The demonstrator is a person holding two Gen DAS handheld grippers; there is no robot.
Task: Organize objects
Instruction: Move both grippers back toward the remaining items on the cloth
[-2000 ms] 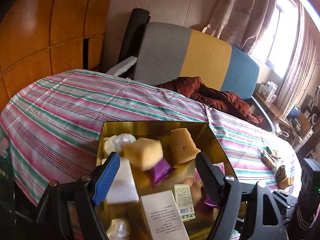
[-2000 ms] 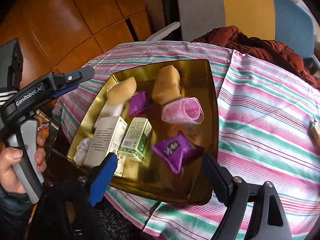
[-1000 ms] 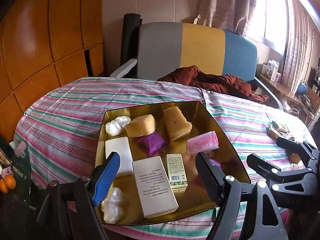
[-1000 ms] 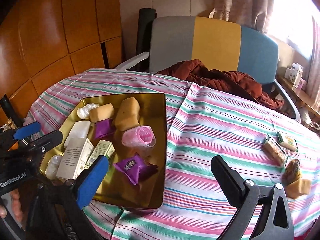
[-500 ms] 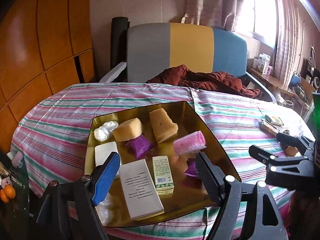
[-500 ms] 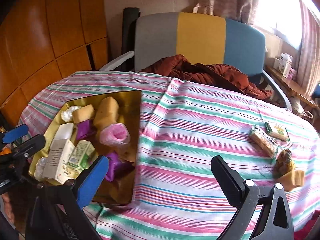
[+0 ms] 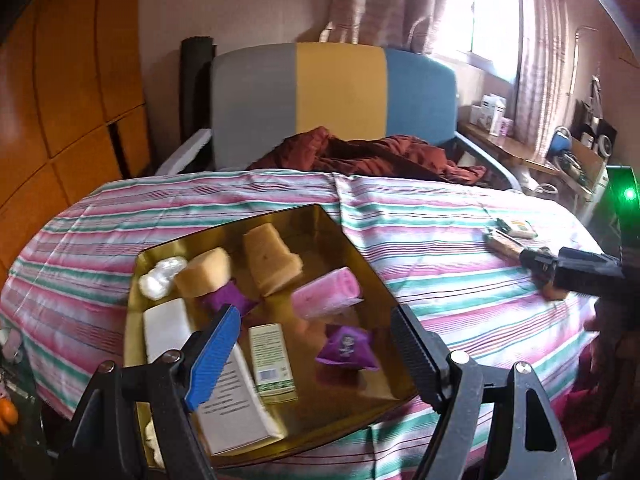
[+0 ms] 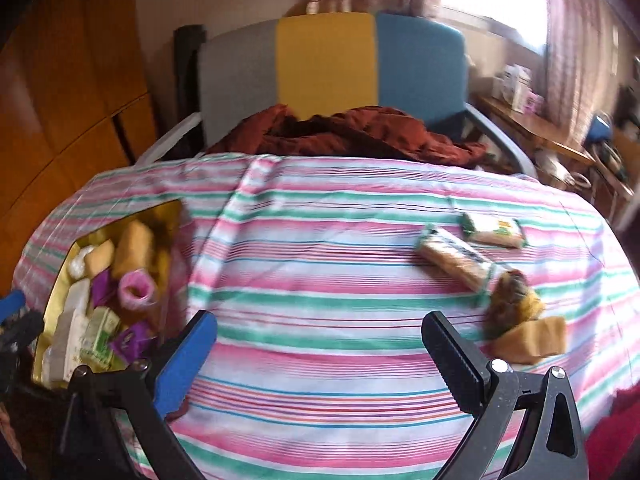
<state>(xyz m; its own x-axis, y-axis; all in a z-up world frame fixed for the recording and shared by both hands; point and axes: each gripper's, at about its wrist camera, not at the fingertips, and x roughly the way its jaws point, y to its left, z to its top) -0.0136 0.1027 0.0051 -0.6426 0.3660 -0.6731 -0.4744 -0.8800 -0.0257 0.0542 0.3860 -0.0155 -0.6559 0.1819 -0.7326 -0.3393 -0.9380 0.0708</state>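
A gold tray (image 7: pixel 332 220) on the striped cloth holds several items: sponges, a pink roller (image 7: pixel 326 292), purple packets, a green carton (image 7: pixel 272 356), white boxes. My left gripper (image 7: pixel 316 344) hovers open over the tray's near side, nothing between its fingers. My right gripper (image 8: pixel 320 350) is open above bare cloth, with the gold tray (image 8: pixel 60 280) at its left. To its right lie a long wrapped bar (image 8: pixel 456 258), a green-and-white packet (image 8: pixel 494 230), a brown-yellow wrapped item (image 8: pixel 514 300) and a tan sponge (image 8: pixel 532 340). The right gripper (image 7: pixel 540 264) also shows in the left wrist view.
A grey, yellow and blue chair (image 7: pixel 332 100) with a red-brown garment (image 7: pixel 368 156) stands behind the table. Wooden panels (image 7: pixel 72 100) line the left wall. A cluttered side shelf (image 7: pixel 520 148) sits under the window at right. The striped cloth (image 8: pixel 320 280) hangs over the round table's edges.
The right gripper has swung to the right, away from the tray and toward the loose items on the cloth. The left gripper shifted slightly, its view rolling; both stayed open.
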